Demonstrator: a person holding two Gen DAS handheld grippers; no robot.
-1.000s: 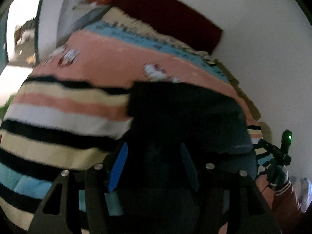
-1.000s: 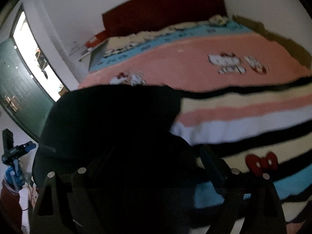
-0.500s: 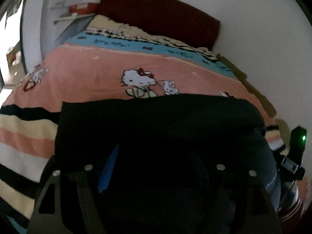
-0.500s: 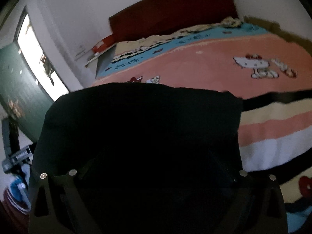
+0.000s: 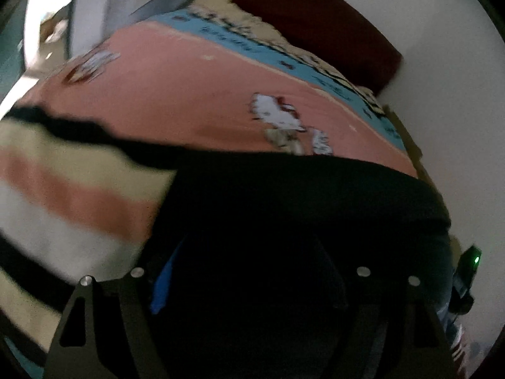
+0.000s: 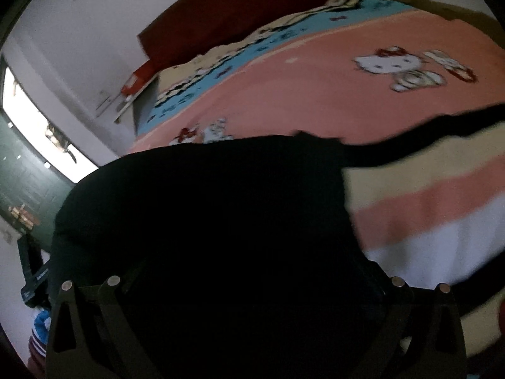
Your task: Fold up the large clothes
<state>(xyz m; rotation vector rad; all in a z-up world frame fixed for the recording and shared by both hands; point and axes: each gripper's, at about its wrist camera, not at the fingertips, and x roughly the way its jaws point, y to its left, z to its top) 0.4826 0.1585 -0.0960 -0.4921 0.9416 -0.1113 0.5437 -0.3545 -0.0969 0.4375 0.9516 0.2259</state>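
A large black garment (image 5: 284, 208) lies over the near part of the bed and fills the lower middle of both views (image 6: 202, 221). My left gripper (image 5: 249, 284) sits low in the black cloth; a blue finger pad (image 5: 164, 281) shows on its left side and the other finger is lost in the dark cloth. My right gripper (image 6: 252, 290) is buried in the black cloth, with its fingers hidden. Whether either gripper is shut on the cloth cannot be made out.
The bed carries a striped blanket (image 5: 63, 189) with a pink cartoon-cat panel (image 6: 347, 94). A dark red headboard (image 5: 315, 22) stands against the white wall. A bright doorway (image 6: 28, 120) is at the left. A black device with a green light (image 5: 470, 265) stands at the right.
Both views have swung: the striped blanket shows again beside the black garment, left in the left view, right in the right view. The garment still covers both grippers.
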